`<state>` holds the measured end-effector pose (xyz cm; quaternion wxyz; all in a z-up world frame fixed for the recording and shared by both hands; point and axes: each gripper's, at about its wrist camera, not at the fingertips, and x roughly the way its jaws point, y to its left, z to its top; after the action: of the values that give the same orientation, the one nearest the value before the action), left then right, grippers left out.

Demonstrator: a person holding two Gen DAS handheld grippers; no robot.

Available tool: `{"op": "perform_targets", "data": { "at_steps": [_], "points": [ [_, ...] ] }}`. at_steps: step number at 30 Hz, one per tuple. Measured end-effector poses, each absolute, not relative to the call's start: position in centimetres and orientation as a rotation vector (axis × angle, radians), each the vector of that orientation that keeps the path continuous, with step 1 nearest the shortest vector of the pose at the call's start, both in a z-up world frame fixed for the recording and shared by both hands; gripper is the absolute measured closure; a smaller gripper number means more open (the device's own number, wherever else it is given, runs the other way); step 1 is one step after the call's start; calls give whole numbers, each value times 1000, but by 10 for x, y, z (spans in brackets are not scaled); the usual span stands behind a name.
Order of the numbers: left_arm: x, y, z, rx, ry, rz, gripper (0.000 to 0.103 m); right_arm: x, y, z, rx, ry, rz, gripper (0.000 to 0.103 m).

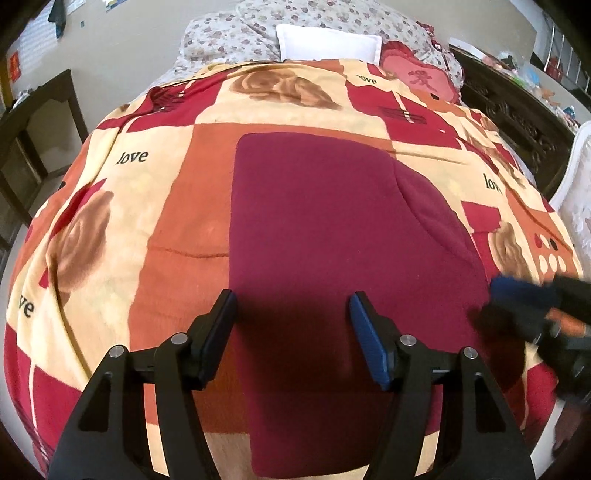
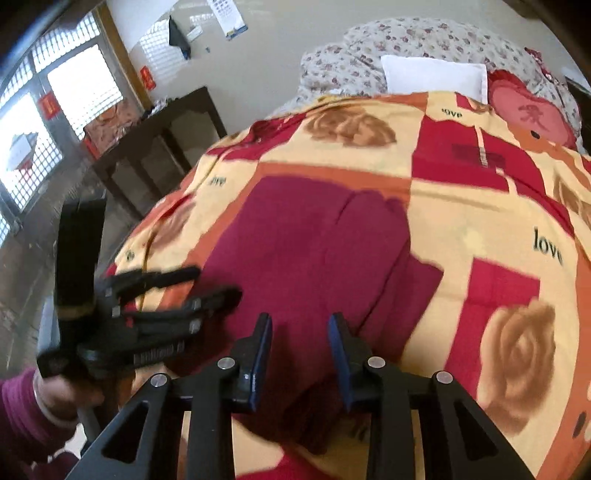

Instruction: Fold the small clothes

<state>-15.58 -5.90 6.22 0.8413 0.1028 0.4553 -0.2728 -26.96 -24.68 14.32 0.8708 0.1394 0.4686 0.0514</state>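
A dark magenta garment (image 1: 332, 221) lies flat on the bed, one side flap folded over its right part. It also shows in the right wrist view (image 2: 314, 251). My left gripper (image 1: 293, 306) hovers open and empty over the garment's near part. My right gripper (image 2: 300, 325) is open and empty above the garment's near right edge; it appears blurred at the right of the left wrist view (image 1: 524, 295). The left gripper appears blurred at the left of the right wrist view (image 2: 207, 284).
The bed carries a red, orange and cream rose blanket (image 1: 110, 221) printed "love". A floral quilt (image 1: 236, 33), a white pillow (image 1: 328, 42) and a red heart cushion (image 1: 417, 74) lie at the head. A dark wooden table (image 2: 159, 147) stands left of the bed.
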Motion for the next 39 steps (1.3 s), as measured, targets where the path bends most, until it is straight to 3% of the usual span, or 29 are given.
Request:
{"op": "perform_targets", "data": {
  "at_steps": [5, 9, 11, 13, 15, 39],
  "points": [
    [-163, -58, 64, 197, 945, -567, 39, -281, -247, 103, 294, 1048, 28, 73],
    [-167, -53, 70, 189, 927, -557, 39, -292, -250, 120, 339, 995, 19, 73],
    [-170, -49, 78, 184, 898, -552, 39, -297, -249, 137, 329, 952, 8, 70],
    [-172, -45, 87, 177, 862, -539, 39, -299, -245, 156, 281, 908, -26, 58],
    [-172, -42, 94, 167, 854, -538, 39, -301, -242, 168, 266, 875, -43, 53],
    [-180, -27, 129, 171, 762, -501, 39, -286, -242, 184, 341, 837, -138, 49]
  ]
}}
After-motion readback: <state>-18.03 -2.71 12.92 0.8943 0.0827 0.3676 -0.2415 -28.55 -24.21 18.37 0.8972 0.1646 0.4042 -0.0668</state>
